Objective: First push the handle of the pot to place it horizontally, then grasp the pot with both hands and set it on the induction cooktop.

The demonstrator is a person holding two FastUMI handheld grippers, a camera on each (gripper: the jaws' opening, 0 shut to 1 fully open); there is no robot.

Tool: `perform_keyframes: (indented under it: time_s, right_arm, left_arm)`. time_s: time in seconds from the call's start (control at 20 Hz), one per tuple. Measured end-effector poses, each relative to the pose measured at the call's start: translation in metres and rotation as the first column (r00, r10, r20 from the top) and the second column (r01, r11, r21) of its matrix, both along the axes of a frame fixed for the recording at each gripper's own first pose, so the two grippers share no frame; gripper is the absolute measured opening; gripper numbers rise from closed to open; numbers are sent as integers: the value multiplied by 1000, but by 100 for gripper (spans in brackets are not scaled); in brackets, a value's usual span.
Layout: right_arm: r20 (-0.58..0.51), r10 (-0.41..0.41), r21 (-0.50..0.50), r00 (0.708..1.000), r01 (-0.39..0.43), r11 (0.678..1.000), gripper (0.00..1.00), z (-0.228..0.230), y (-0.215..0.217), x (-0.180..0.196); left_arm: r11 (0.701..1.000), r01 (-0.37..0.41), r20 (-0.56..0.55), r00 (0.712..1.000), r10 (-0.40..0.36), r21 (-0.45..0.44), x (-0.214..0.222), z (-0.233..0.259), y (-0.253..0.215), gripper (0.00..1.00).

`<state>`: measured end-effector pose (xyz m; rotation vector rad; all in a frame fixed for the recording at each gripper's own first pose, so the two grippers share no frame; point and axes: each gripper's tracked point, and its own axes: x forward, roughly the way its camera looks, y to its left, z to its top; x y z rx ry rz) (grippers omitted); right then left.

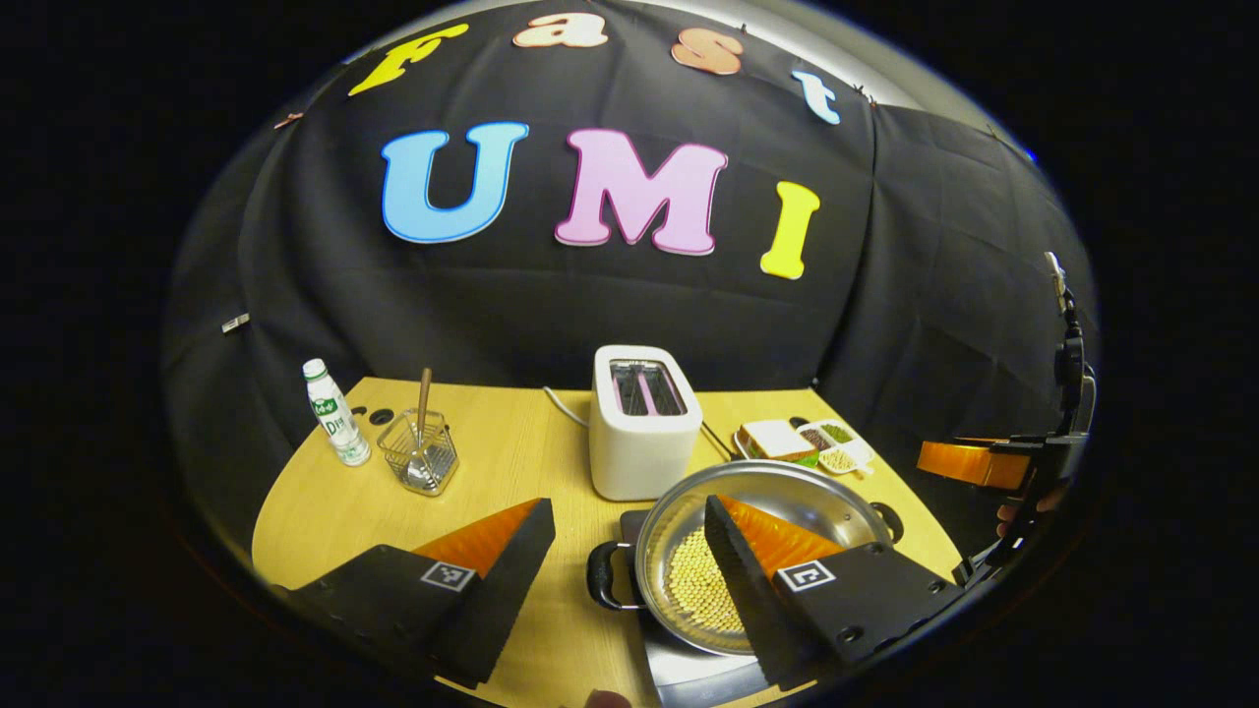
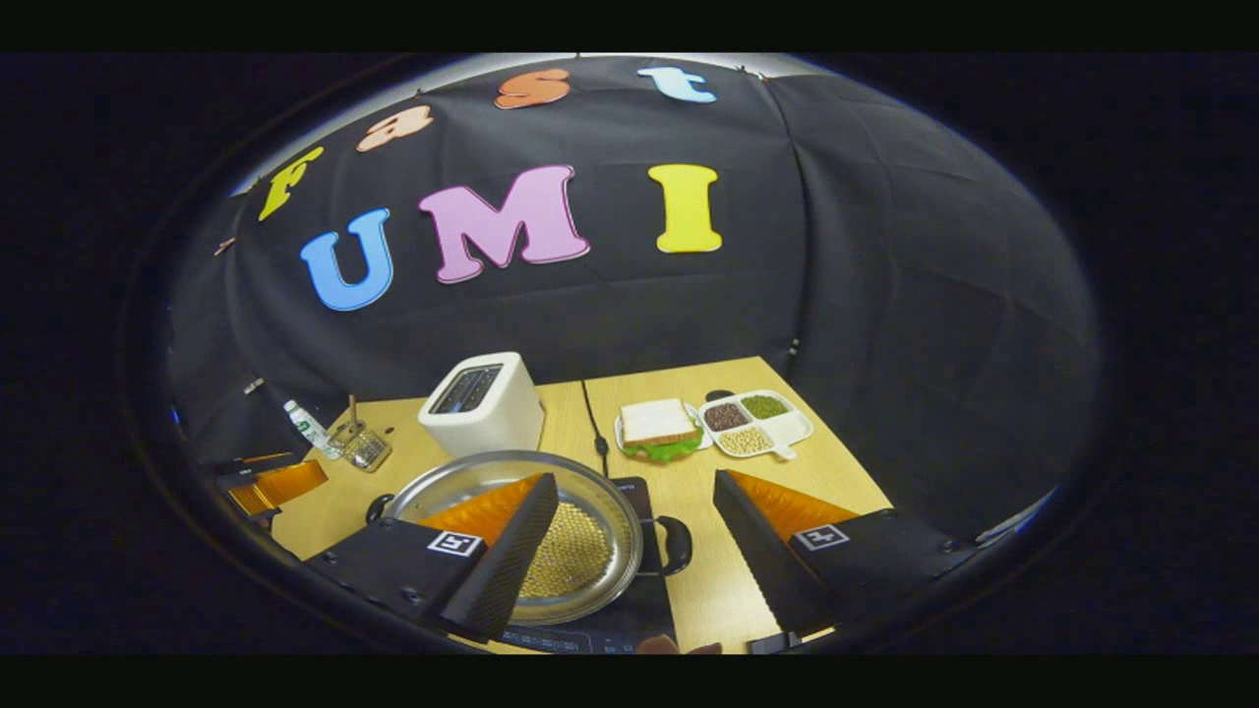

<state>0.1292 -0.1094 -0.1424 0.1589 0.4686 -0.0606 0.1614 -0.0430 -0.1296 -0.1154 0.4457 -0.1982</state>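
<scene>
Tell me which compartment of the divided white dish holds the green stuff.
In the right gripper view it is the far right compartment of the divided dish, by the back table edge. The compartment left of it holds dark brown grains, the nearer one pale yellow.

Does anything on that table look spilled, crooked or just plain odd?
Nothing stands out. The pot sits level on the induction cooktop with its yellow beans inside; the toaster, sandwich and bottle stand tidy.

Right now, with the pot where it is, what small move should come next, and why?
Probably draw both claws back: the pot looks already seated on the induction cooktop, and the left claw and right claw stand open astride its handles.
</scene>
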Motion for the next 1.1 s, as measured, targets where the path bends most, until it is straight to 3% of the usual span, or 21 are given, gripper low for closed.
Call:
perform_keyframes:
  time_s: [0.25,0.6,0.85,1.1]
  right_arm:
    - [119,10,-45,993,-5,999,98,50,17,-20]
    - [260,31,-91,965,-8,996,98,109,54,-52]
    - [307,43,-112,951,-9,994,98,129,78,-80]
    - [337,45,-120,941,-4,993,98,139,89,-97]
  left_arm:
    - [1000,-22,137,990,20,14,-19,55,18,95]
    - [997,-49,293,956,29,60,-56,110,38,95]
    - [995,-79,355,933,54,57,-81,123,45,95]
    - [996,-61,354,935,36,59,-102,122,45,95]
